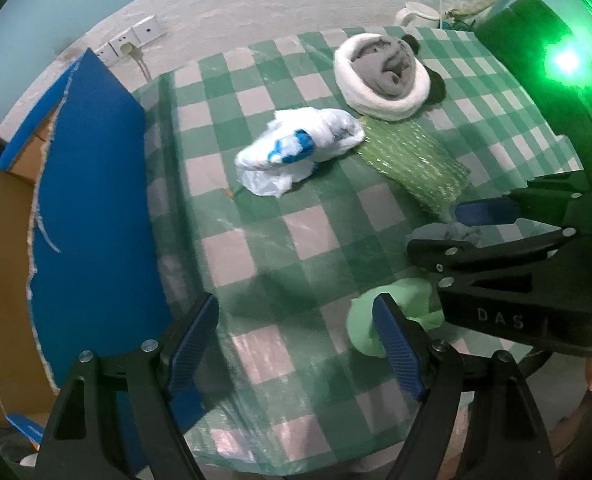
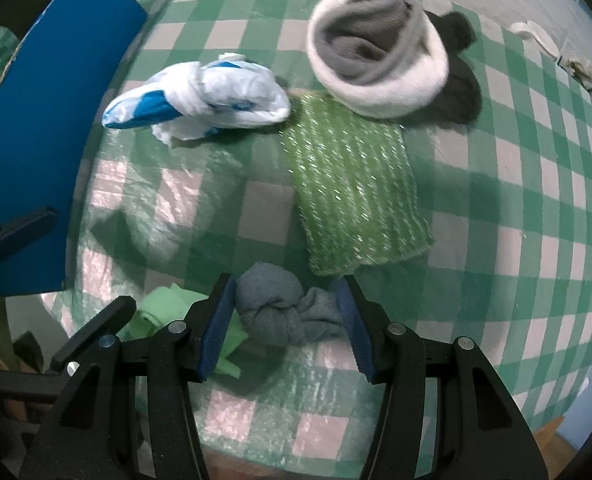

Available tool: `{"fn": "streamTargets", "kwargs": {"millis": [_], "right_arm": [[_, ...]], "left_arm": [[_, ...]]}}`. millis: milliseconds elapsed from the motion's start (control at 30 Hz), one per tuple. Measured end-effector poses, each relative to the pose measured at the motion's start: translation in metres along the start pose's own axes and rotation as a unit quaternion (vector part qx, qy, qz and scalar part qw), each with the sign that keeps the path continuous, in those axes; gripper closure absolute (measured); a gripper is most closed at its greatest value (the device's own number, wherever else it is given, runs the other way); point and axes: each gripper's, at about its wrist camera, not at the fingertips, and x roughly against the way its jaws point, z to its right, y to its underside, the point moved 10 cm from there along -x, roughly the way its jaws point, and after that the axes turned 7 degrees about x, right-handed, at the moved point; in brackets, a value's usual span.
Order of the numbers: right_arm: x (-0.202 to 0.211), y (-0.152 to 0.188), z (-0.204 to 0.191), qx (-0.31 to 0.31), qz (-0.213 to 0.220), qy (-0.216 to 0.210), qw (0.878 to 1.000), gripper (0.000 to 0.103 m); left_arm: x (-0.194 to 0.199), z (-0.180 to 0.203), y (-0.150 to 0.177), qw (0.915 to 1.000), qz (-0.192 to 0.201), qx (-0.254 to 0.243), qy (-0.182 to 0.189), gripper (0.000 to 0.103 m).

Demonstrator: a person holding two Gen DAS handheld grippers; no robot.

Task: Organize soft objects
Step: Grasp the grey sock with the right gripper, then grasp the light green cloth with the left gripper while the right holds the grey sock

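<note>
Right gripper (image 2: pixel 286 320) straddling one knotted grey-blue sock bundle (image 2: pixel 274 308), pads flanking it, contact impossible to confirm. Left gripper (image 1: pixel 296 344) spread wide, clamped on nothing, one pale green cloth (image 1: pixel 391 312) behind its right finger. Farther back: one crinkly white-blue bag (image 2: pixel 200 96), one ribbed glittery green pad (image 2: pixel 355 192), one fluffy white-grey ring (image 2: pixel 375 64). Checked plastic tablecloth (image 2: pixel 515 200); blue cardboard flap (image 2: pixel 36 100) alongside.

You've got a tabletop (image 1: pixel 280 240) under a green-and-white checked cloth with a shiny plastic sheen. Behind it there's a rough whitish wall (image 1: pixel 256 4) with a strip of white sockets (image 1: pixel 130 40), one with a plug in it. A white kettle (image 1: pixel 417 14) sits at the far edge, and strong green light (image 1: pixel 567 60) glares from your right.
</note>
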Motion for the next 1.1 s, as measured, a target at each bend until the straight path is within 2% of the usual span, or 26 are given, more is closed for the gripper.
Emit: {"fn": "streamTargets", "kwargs": {"millis": [467,633,867,1100], "right_arm": [[0.011,0.017,0.071,-0.050,0.004,0.021,0.998,0.051],[0.015,0.020,0.093,-0.067,0.011,0.012,0.998,0.051],[0.028,0.008,0.099,-0.057,0.028,0.000,0.998,0.050],[0.025,0.022,0.095,-0.038,0.021,-0.004,0.999,0.049]], "left_arm": [[0.001,0.034,0.008,0.9987,-0.015,-0.027,0.042,0.022],[-0.008,0.042,0.010,0.9979,-0.026,-0.036,0.047,0.022],[-0.021,0.047,0.015,0.9971,-0.043,-0.040,0.049,0.022],[-0.034,0.052,0.017,0.9971,-0.049,-0.040,0.043,0.022]]}}
